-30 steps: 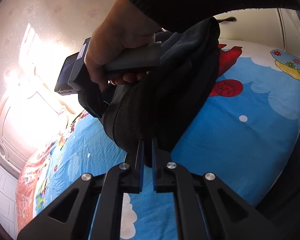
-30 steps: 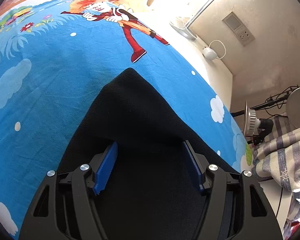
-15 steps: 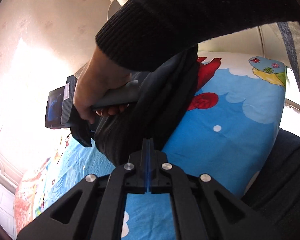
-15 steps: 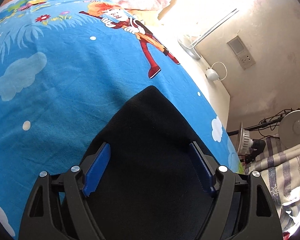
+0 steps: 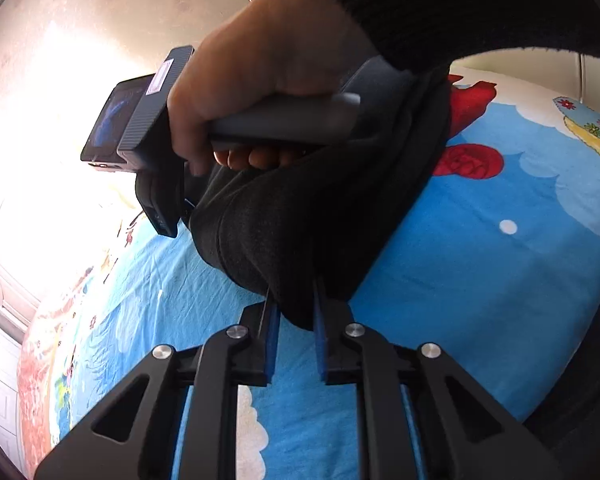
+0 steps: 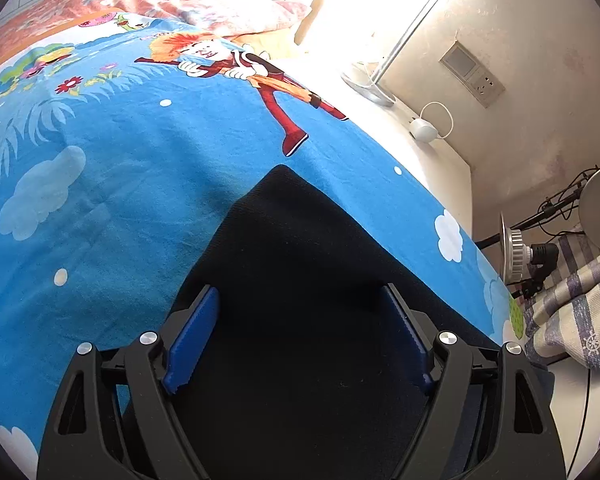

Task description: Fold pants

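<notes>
Left tool point(image 5: 293, 312) first: half a second ago its blue pads were pressed flat together, and now they have parted to a narrow gap with a fold of the dark pants point(image 5: 324, 216) sitting between them, up at twelve o'clock from the tips. I cannot say for sure whether the pads are pinching that fold or have just let it slip; the cloth touches both, but the gap looks looser than a firm bite.

My right hand point(image 5: 260, 76) is up at eleven o'clock in the left view, fist around the handle of the right tool point(image 6: 300, 328), with the bundled pants draped under it and hanging down toward my left pads. Over on the right view, that tool stands wide, its blue fingers point(image 6: 192, 340) spread to either side of a flat black panel of the pants, which runs out to a point at twelve o'clock over the blue cartoon bedsheet point(image 6: 100, 200). It grips nothing I can see.

So the pants are partly bunched and lifted off the bed, partly lying on it. My read: the left side is re-gripping, hunting a better hold on the edge before the next fold gets laid down.
</notes>
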`<state>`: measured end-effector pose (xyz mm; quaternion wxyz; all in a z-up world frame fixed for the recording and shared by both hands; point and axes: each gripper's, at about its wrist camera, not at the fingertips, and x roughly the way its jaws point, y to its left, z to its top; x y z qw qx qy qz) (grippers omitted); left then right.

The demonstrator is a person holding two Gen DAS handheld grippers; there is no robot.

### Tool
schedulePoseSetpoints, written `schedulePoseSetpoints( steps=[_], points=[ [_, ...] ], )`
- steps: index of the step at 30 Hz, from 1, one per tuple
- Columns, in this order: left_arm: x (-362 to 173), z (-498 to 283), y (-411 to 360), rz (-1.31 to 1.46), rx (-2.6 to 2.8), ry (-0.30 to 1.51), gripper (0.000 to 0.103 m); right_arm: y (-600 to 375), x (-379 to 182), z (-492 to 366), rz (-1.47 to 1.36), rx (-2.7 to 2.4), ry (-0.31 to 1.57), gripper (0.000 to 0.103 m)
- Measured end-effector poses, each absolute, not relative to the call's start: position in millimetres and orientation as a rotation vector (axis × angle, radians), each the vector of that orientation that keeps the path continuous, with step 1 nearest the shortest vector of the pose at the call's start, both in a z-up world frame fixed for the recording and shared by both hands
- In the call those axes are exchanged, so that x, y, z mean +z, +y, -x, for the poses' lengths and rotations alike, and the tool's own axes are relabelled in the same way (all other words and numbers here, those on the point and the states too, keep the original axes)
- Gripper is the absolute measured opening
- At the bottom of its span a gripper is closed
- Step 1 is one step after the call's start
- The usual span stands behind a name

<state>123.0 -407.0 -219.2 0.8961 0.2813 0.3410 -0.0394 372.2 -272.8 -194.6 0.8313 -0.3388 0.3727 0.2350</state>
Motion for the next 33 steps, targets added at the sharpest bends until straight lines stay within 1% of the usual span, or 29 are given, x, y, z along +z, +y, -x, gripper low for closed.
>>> schedulePoseSetpoints(
  steps=[5,7,9,11,12,13,15,17,18,21,23,24,27,29,33],
  points=[
    [-212.6,-123.2,-402.6,-0.530,-0.081,0.730,0.013,-266.4,-197.0,-360.6,0.788,0.444,0.707,0.083],
    [-207.2,-124.1,-400.5,-0.508,-0.084,0.736,0.015,-270.7,-192.6,-361.5,0.757,0.459,0.704,0.083],
    [-195.5,-114.2,-400.6,-0.487,-0.130,0.714,0.016,-284.4,-175.6,-358.8,0.684,0.456,0.663,0.082],
    [-179.1,-104.3,-394.7,-0.458,-0.138,0.659,0.024,-313.7,-144.9,-348.2,0.558,0.438,0.603,0.084],
    [-169.8,-102.4,-389.2,-0.420,-0.129,0.637,0.037,-332.0,-131.5,-342.0,0.496,0.421,0.589,0.087],
    [-161.5,-104.1,-381.8,-0.360,-0.131,0.622,0.043,-351.4,-121.1,-336.3,0.441,0.391,0.584,0.088],
    [-153.4,-115.4,-363.3,-0.208,-0.135,0.637,0.043,-392.1,-109.9,-327.4,0.353,0.326,0.599,0.088],
    [-156.0,-131.4,-350.6,-0.118,-0.124,0.679,0.043,-431.6,-110.5,-321.1,0.294,0.237,0.623,0.088],
    [-158.7,-138.4,-348.4,-0.096,-0.125,0.692,0.041,-449.6,-113.4,-318.3,0.273,0.202,0.637,0.088],
    [-165.4,-157.2,-348.6,-0.040,-0.148,0.731,0.040,-490.8,-124.5,-311.7,0.232,0.118,0.663,0.088],
    [-178.1,-171.7,-354.0,-0.050,-0.151,0.818,0.040,-507.0,-133.5,-310.9,0.212,0.097,0.684,0.088],
    [-180.5,-176.8,-354.7,-0.072,-0.138,0.831,0.042,-513.3,-138.2,-311.7,0.201,0.087,0.695,0.088],
    [-169.8,-179.7,-360.7,-0.089,-0.145,0.823,0.040,-526.5,-152.9,-312.4,0.171,0.073,0.728,0.088],
    [-155.2,-190.1,-362.7,-0.100,-0.141,0.778,0.040,-531.9,-162.9,-313.1,0.163,0.061,0.747,0.088],
    [-117.1,-242.5,-382.7,-0.124,-0.195,0.701,0.037,-537.5,-178.7,-310.8,0.150,0.059,0.769,0.088]
  ],
)
